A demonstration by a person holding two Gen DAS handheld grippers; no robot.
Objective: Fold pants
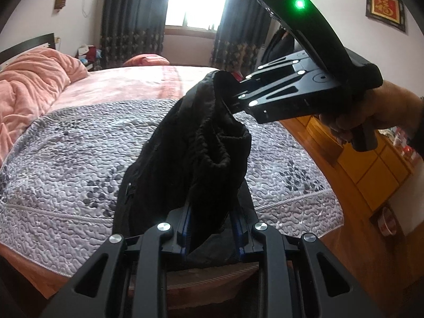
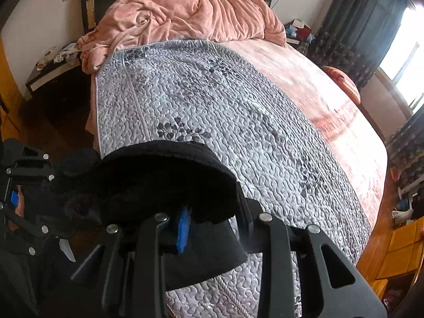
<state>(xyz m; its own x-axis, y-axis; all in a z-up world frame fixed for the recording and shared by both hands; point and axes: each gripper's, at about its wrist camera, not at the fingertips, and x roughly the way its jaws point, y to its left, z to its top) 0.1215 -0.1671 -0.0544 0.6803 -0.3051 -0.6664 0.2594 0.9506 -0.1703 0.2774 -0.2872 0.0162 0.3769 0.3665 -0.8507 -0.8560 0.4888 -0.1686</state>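
Black pants [image 1: 201, 137] hang in the air over the foot of the bed, bunched, with the elastic waistband sagging between my two grippers. In the left wrist view my left gripper [image 1: 212, 212] is shut on one end of the cloth, its blue pads [image 1: 185, 222] pressing the fabric. My right gripper [image 1: 230, 95] comes in from the upper right in a person's hand [image 1: 371, 116] and is shut on the other end. In the right wrist view the pants [image 2: 159, 180] drape over my right gripper [image 2: 212, 212], hiding its fingertips. My left gripper [image 2: 53, 185] shows at the left edge.
A grey quilted cover [image 2: 212, 106] lies flat across the bed's near part, over a pink sheet [image 2: 304, 84]. A heaped pink blanket [image 2: 185, 13] fills the head end. A dark nightstand [image 2: 53, 74] stands beside the bed, and wooden cabinets [image 1: 371, 172] line the right wall.
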